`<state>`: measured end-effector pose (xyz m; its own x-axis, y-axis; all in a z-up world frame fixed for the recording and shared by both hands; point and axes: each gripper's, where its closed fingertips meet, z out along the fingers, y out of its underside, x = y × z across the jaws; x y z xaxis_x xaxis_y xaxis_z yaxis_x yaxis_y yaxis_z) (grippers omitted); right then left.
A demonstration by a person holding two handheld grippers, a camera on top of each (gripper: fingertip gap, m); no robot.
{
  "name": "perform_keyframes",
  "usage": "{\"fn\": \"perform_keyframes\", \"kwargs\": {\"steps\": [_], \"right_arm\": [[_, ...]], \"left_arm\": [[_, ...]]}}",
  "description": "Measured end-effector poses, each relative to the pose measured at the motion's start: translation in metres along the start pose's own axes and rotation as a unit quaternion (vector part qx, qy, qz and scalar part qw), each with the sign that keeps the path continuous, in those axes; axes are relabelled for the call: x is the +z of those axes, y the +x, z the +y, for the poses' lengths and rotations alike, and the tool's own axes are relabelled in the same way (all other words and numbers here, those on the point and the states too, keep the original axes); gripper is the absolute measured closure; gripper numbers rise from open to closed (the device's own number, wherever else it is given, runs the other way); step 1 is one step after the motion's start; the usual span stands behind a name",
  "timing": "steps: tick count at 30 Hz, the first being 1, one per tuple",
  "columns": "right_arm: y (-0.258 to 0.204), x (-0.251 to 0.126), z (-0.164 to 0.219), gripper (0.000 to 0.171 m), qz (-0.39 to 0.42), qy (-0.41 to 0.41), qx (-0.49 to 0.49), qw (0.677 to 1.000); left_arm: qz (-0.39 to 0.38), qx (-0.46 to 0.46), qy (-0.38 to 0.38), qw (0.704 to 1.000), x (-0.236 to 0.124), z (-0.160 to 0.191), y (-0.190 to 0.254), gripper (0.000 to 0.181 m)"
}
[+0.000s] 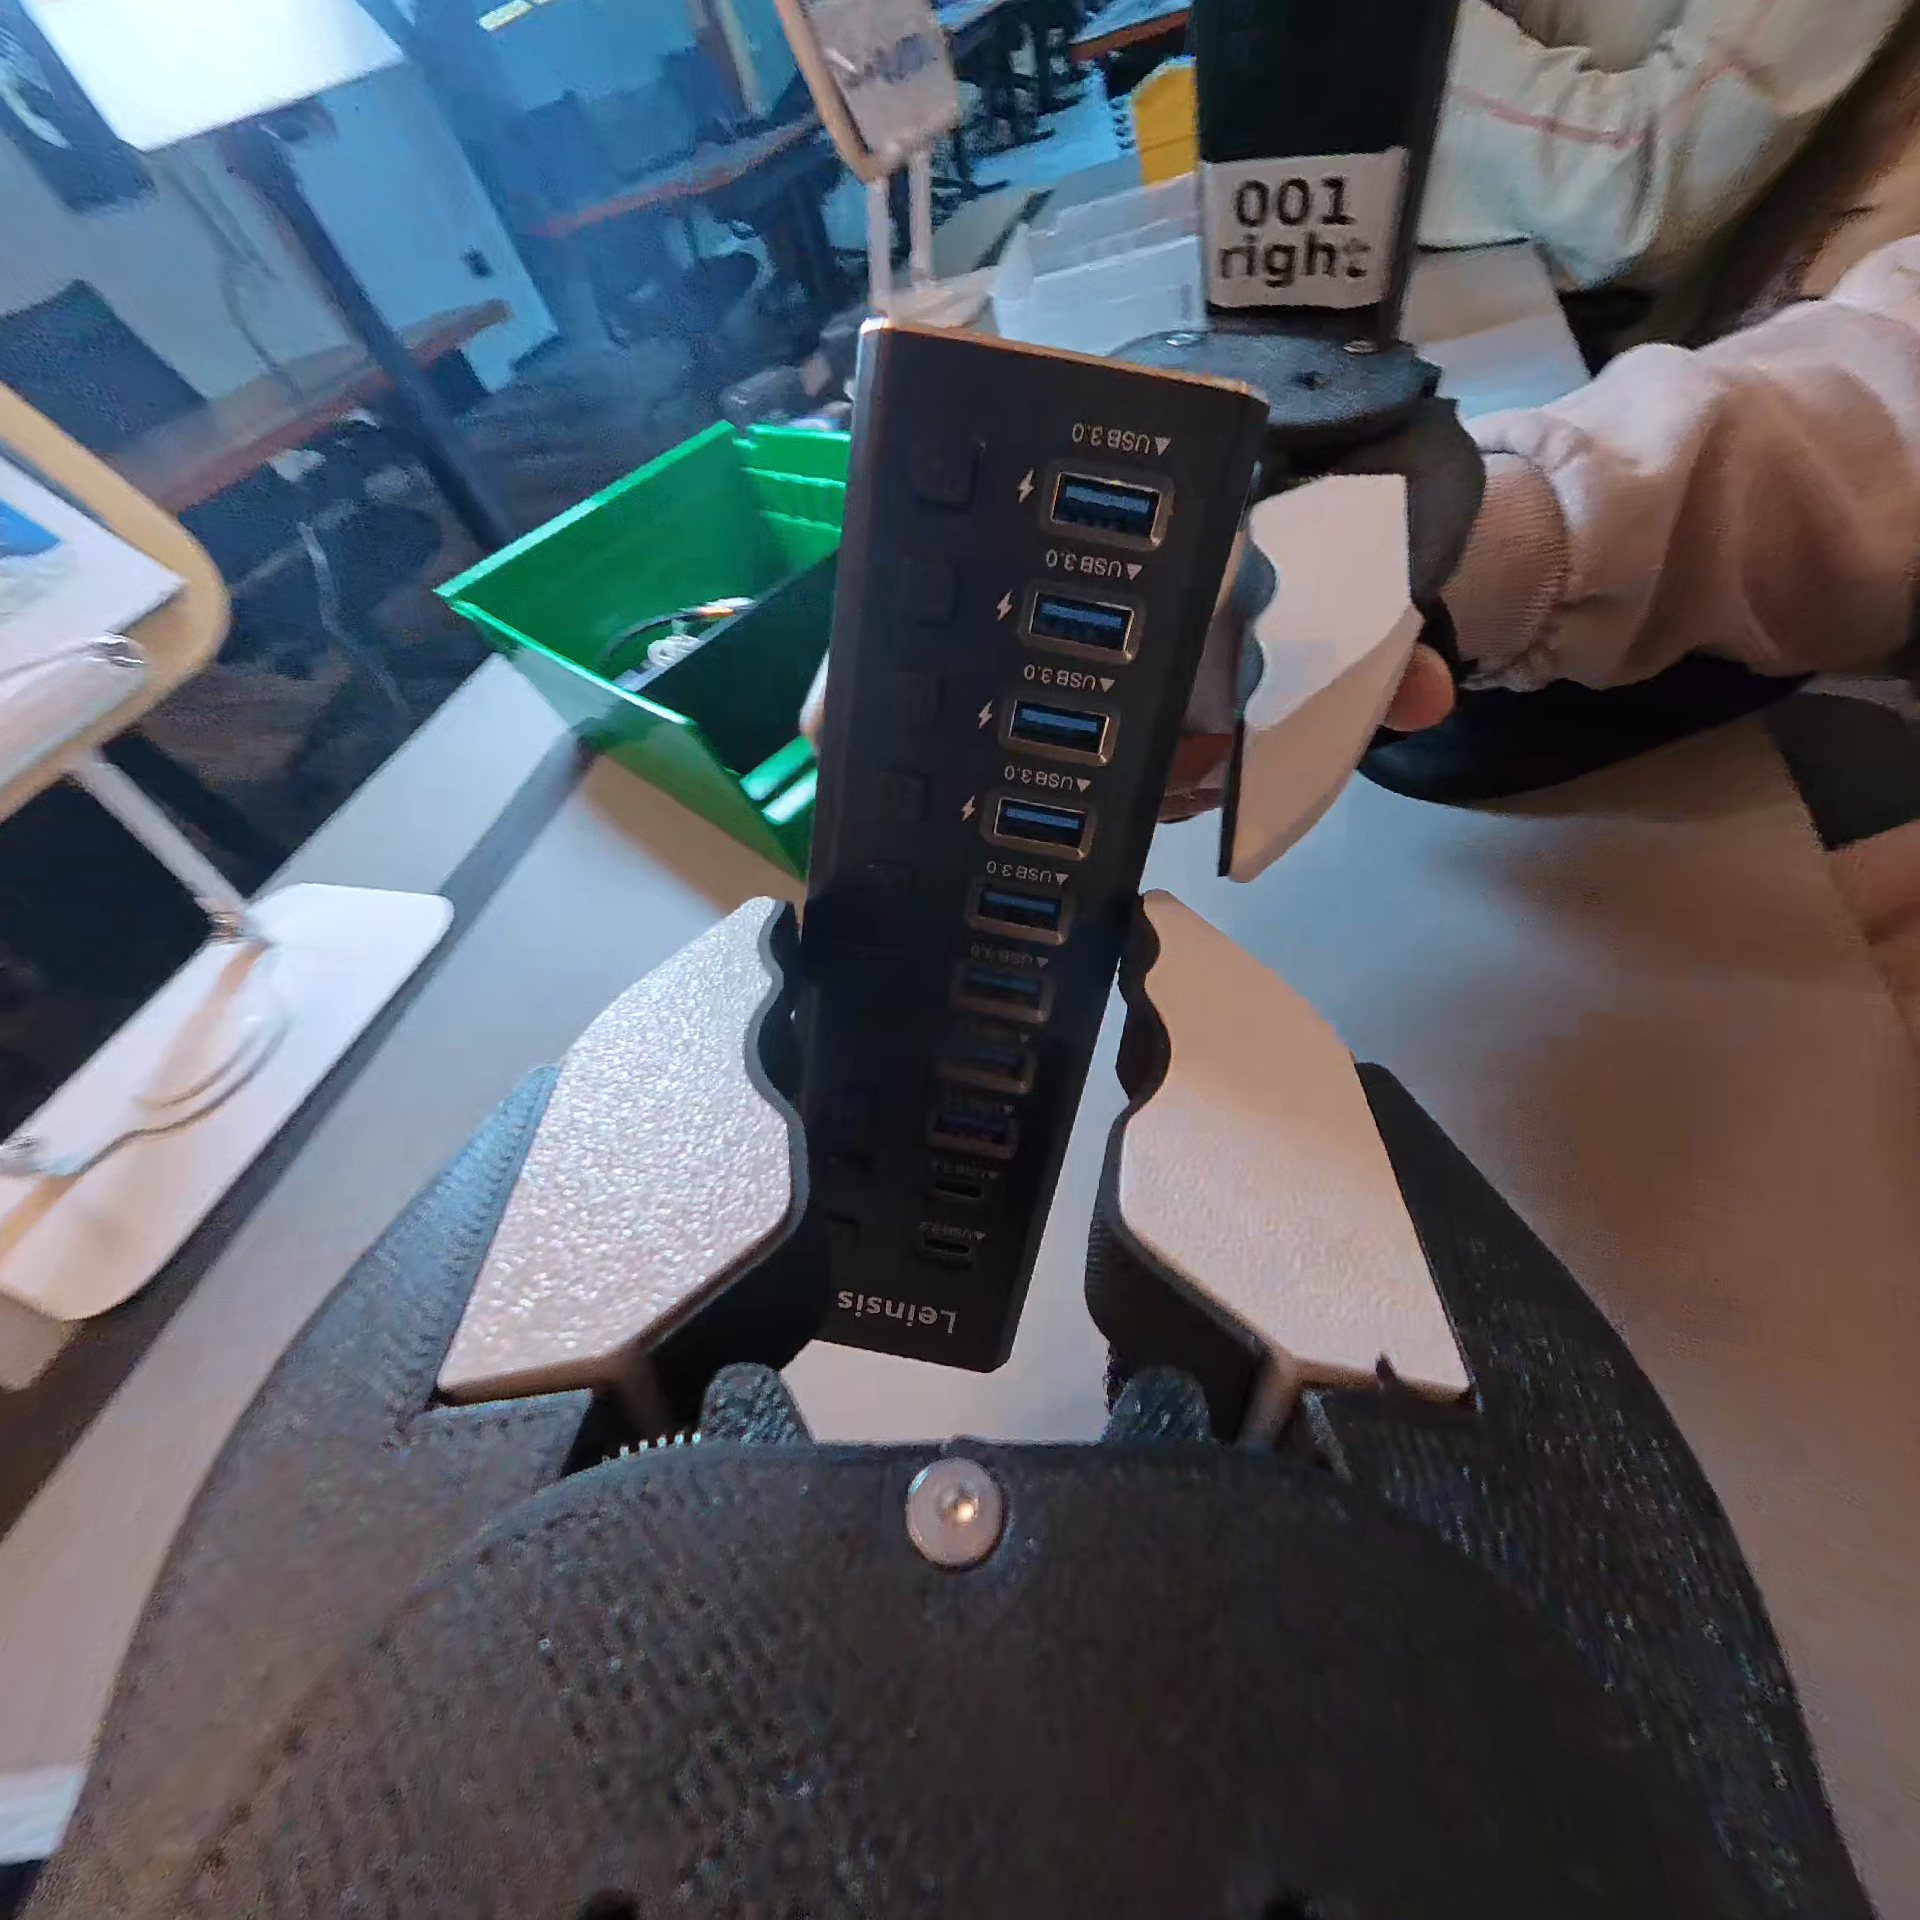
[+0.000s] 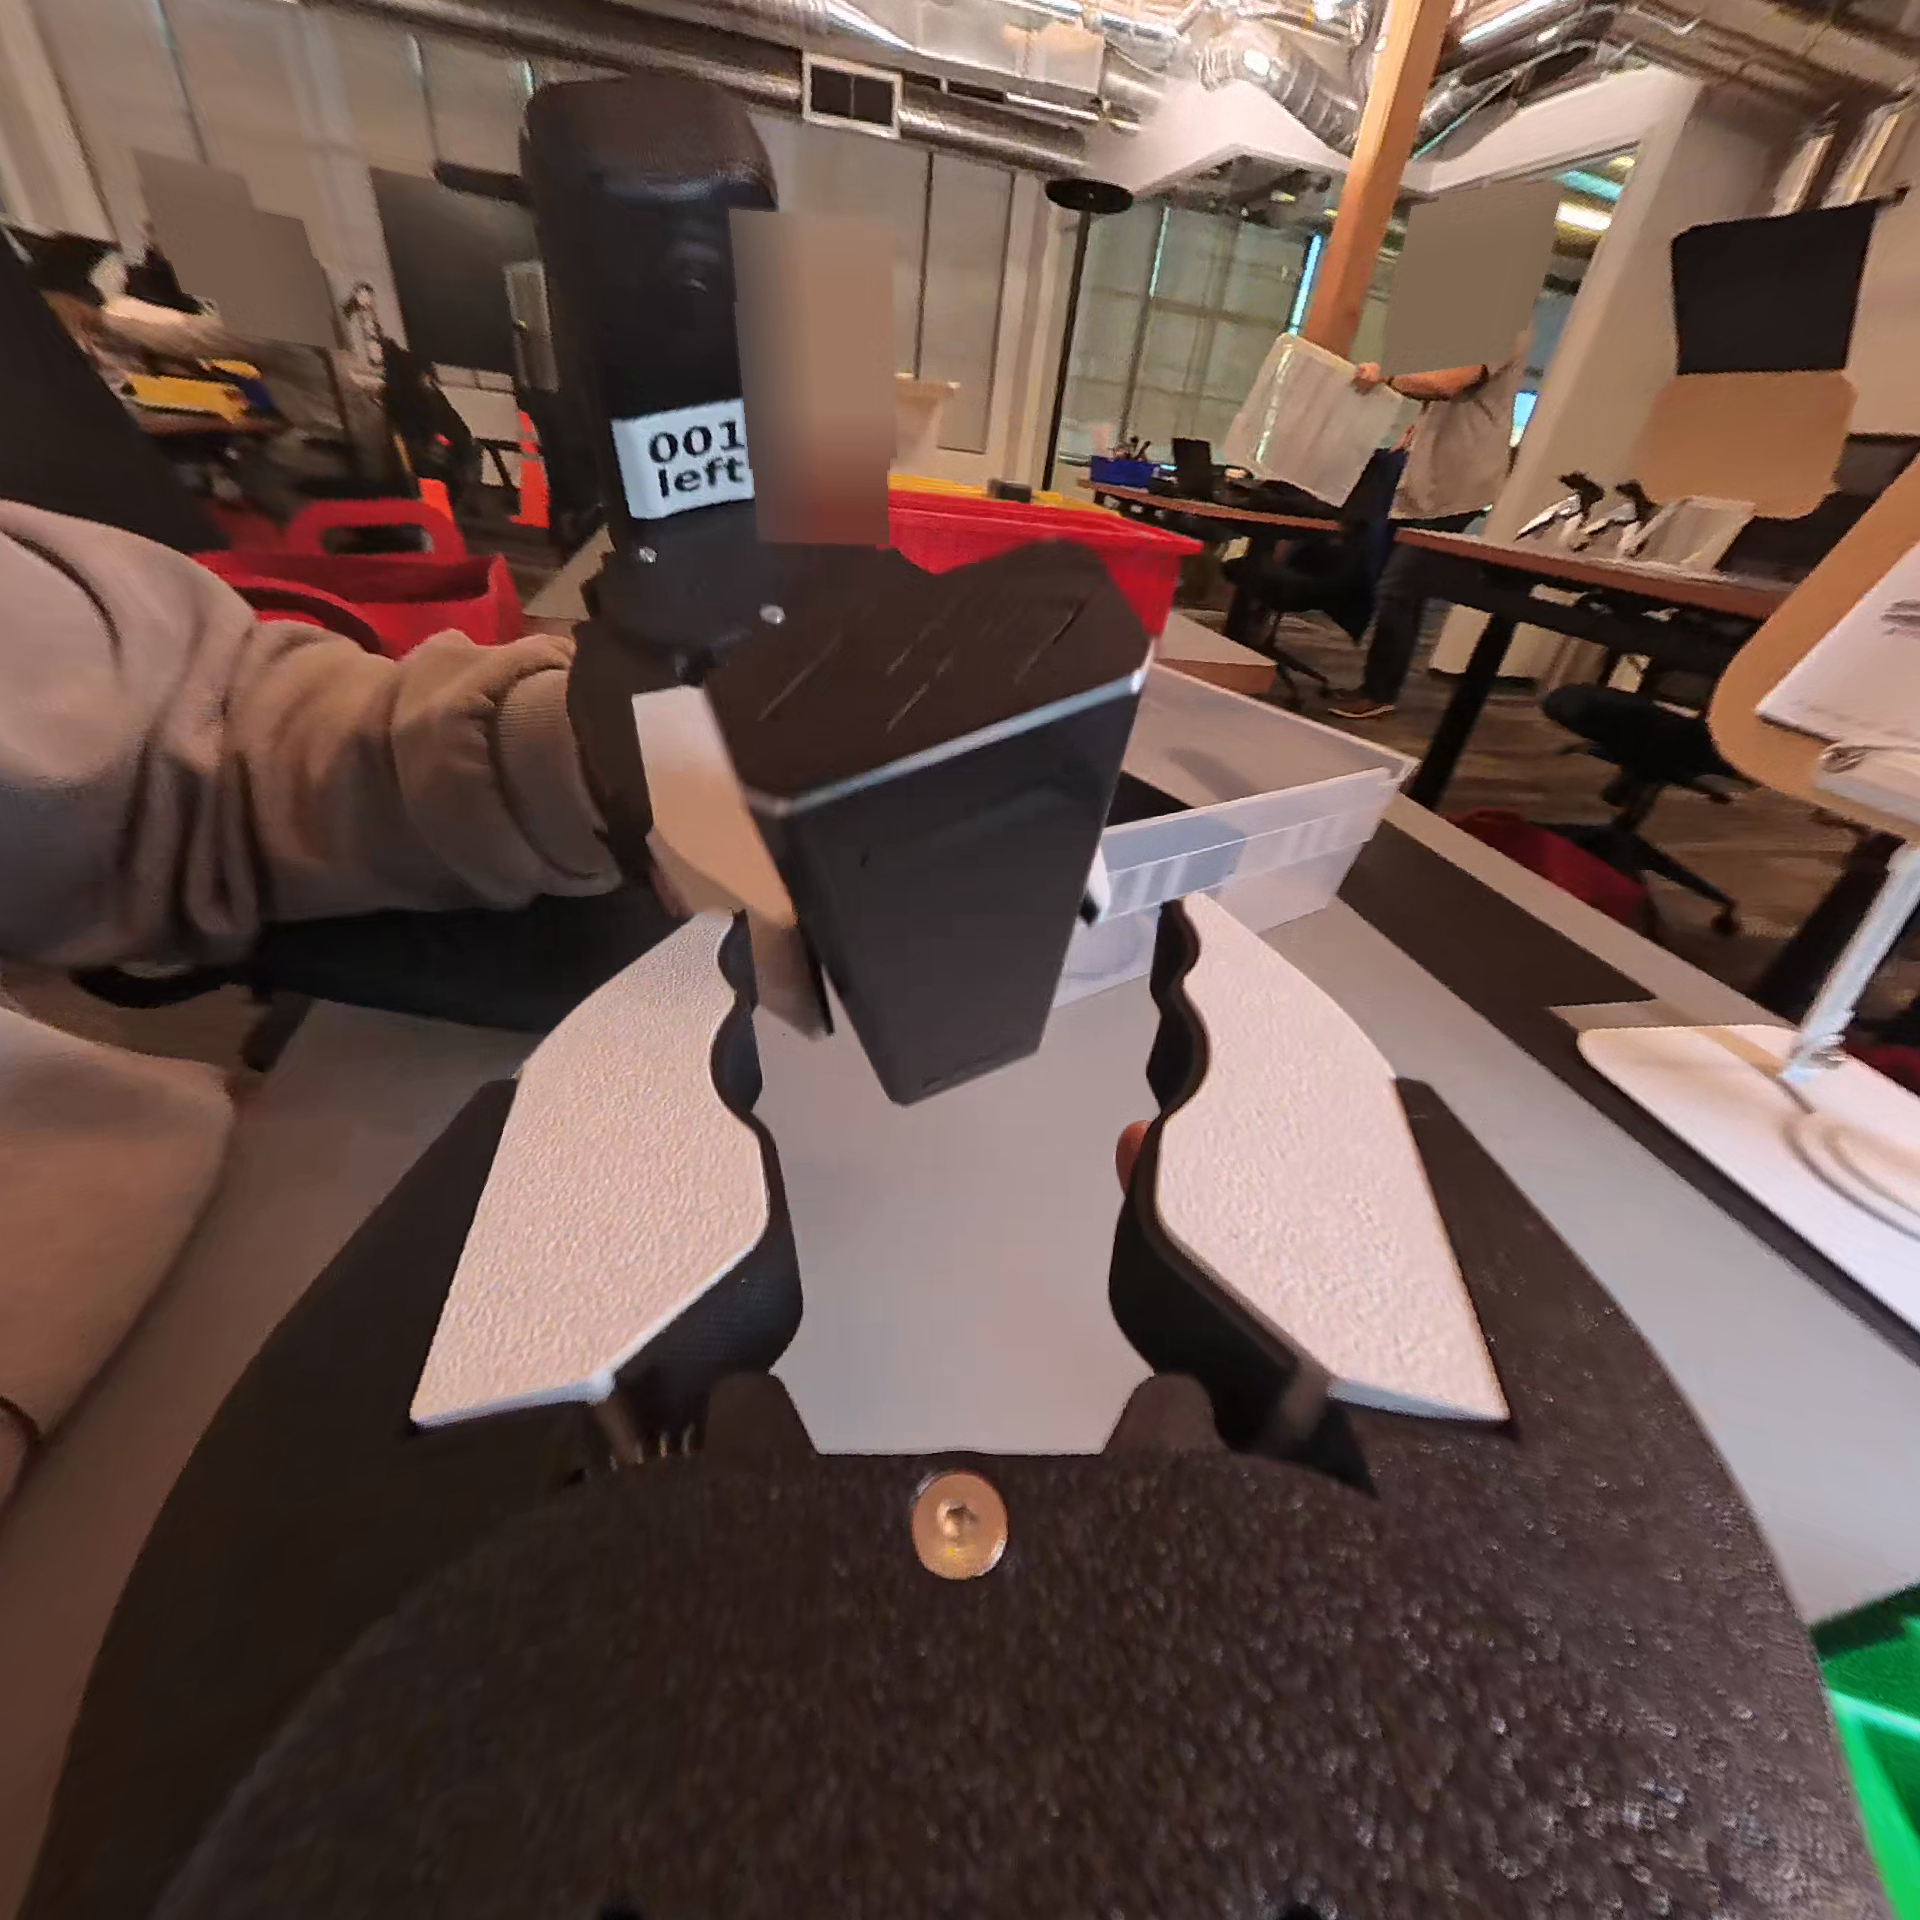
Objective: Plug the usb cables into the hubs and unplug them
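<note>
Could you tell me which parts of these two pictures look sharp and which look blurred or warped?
Left wrist view: the USB hub held by the left gripper is sharp at its upper ports and softer near the jaws; the green bin and room behind are smeared, and straight edges bow. Right wrist view: the hub is slightly soft, the right gripper crisp, the far room mildly blurred.

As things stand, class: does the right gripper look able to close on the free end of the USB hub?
Probably yes. The right gripper is open, the USB hub points into its gap, and nothing lies between; the left gripper clamps the other end.
</note>
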<state>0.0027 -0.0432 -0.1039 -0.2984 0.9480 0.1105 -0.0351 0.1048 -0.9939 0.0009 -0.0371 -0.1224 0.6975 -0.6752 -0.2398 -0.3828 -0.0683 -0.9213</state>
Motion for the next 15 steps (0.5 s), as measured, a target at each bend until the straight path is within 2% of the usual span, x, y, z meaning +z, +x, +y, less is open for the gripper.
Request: {"fn": "perform_keyframes", "kwargs": {"steps": [3, 6, 10, 15], "right_arm": [[-0.009, -0.002, 0.007, 0.1, -0.016, -0.006, -0.003, 1.0], [-0.019, -0.003, 0.021, 0.108, -0.027, -0.04, -0.047, 0.998], [-0.023, -0.006, 0.031, 0.109, -0.016, -0.072, -0.104, 0.992], [-0.024, -0.012, 0.019, 0.11, -0.029, -0.027, -0.047, 0.998]], "left_arm": [[0.023, 0.01, -0.026, 0.999, 0.01, 0.015, 0.016, 0.121], [0.042, 0.01, -0.044, 0.998, 0.015, 0.024, 0.026, 0.121], [0.043, 0.04, -0.071, 0.996, 0.018, 0.033, 0.032, 0.121], [0.049, 0.03, -0.025, 0.998, 0.016, 0.021, 0.036, 0.122]]}}
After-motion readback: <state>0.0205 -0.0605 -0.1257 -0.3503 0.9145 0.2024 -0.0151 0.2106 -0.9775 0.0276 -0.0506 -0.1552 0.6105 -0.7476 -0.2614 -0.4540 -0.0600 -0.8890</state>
